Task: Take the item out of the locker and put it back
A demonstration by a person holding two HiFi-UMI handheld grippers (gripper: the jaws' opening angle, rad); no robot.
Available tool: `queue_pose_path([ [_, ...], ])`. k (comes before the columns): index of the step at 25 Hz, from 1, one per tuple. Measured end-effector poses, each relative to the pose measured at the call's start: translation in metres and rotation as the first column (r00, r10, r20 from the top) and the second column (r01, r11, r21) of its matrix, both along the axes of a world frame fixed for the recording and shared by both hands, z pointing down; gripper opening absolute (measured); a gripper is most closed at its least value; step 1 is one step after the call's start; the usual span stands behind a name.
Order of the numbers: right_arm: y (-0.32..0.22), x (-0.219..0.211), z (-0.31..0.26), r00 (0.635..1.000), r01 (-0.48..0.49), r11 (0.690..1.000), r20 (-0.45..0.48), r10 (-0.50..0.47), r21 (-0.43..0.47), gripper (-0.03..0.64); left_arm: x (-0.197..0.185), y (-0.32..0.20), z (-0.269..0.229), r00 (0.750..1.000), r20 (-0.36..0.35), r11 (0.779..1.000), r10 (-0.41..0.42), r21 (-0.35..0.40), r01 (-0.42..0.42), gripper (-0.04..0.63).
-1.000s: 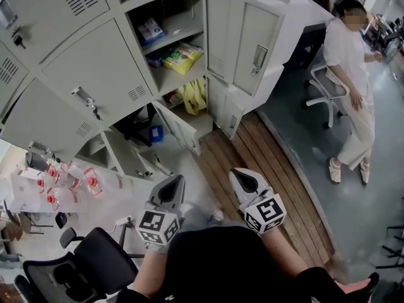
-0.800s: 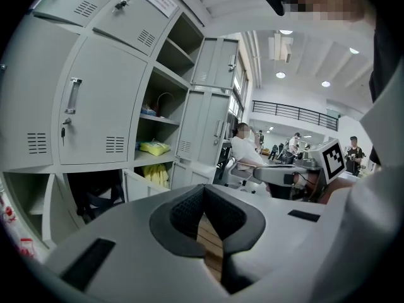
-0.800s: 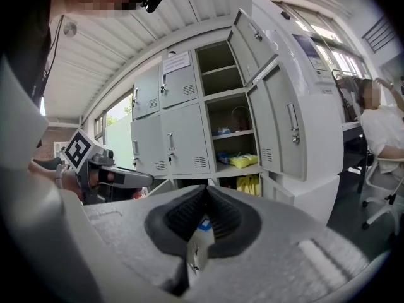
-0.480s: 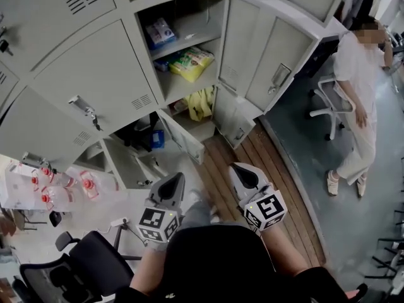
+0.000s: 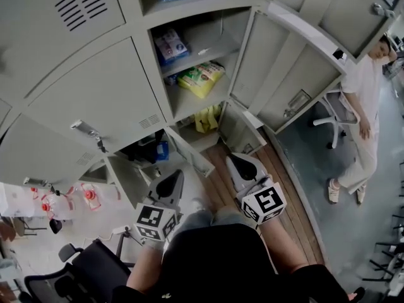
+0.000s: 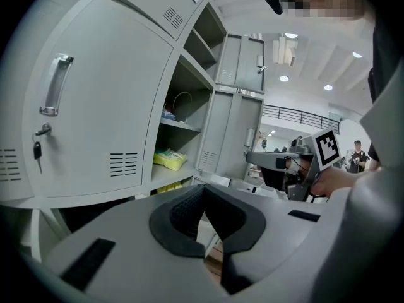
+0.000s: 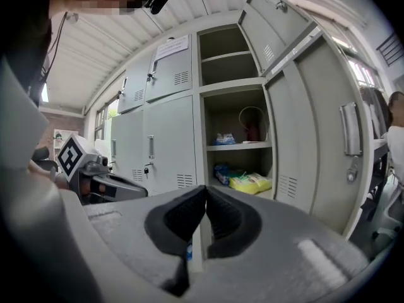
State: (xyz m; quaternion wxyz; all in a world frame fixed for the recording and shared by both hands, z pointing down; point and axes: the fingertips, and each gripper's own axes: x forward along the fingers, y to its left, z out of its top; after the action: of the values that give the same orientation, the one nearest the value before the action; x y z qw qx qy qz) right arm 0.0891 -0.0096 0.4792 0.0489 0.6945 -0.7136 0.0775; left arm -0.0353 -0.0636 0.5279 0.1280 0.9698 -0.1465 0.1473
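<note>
The open locker (image 5: 203, 55) holds a yellow-green packet (image 5: 201, 79) on its middle shelf, also in the left gripper view (image 6: 170, 159) and the right gripper view (image 7: 251, 182). A blue-and-white packet (image 5: 169, 45) lies on the shelf above it. A yellow bag (image 5: 208, 117) sits in the compartment below. My left gripper (image 5: 170, 180) and right gripper (image 5: 240, 163) hang side by side in front of the lockers, well short of the shelves. Both are shut with nothing between the pads (image 6: 203, 191) (image 7: 206, 191).
The tall locker door (image 5: 297, 68) swings out to the right, and a low door (image 5: 189, 150) stands open near the floor. A person in white (image 5: 366, 106) stands by an office chair (image 5: 334, 115) at the right. A black chair (image 5: 95, 264) is at lower left.
The head view has tilted up the lockers, so the open shelves now sit higher and nearer. Both grippers stay shut and side by side, the right one slightly farther forward.
</note>
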Motion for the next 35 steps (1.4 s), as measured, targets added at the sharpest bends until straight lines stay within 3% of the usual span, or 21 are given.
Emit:
queue_pose_path([
  [15,-0.096,0.027,-0.058,0.994,0.088,0.991,-0.068,-0.081,0.100,0.001,0.008,-0.047,-0.014,0.997,0.023,0.997,-0.080,0.012,0.080,0.012],
  [17,-0.108,0.034,-0.060,0.992,0.110,0.989,-0.068,-0.104,0.100,0.041,0.014,-0.051,-0.014,0.994,0.025,0.995,-0.103,0.014,0.102,0.012],
  [21,-0.133,0.045,-0.063,0.985,0.163,0.981,-0.068,-0.157,0.101,0.046,0.024,-0.057,-0.016,0.984,0.023,0.985,-0.174,0.009,0.174,0.012],
  [28,-0.184,0.050,-0.078,0.957,0.277,0.958,-0.112,-0.268,0.074,0.096,0.031,-0.063,-0.036,0.940,0.006,0.940,-0.341,0.013,0.341,0.012],
  [35,-0.220,0.056,-0.098,0.933,0.312,0.949,-0.203,-0.297,0.049,0.147,0.030,-0.060,-0.072,0.867,-0.021,0.866,-0.498,0.030,0.498,0.012],
])
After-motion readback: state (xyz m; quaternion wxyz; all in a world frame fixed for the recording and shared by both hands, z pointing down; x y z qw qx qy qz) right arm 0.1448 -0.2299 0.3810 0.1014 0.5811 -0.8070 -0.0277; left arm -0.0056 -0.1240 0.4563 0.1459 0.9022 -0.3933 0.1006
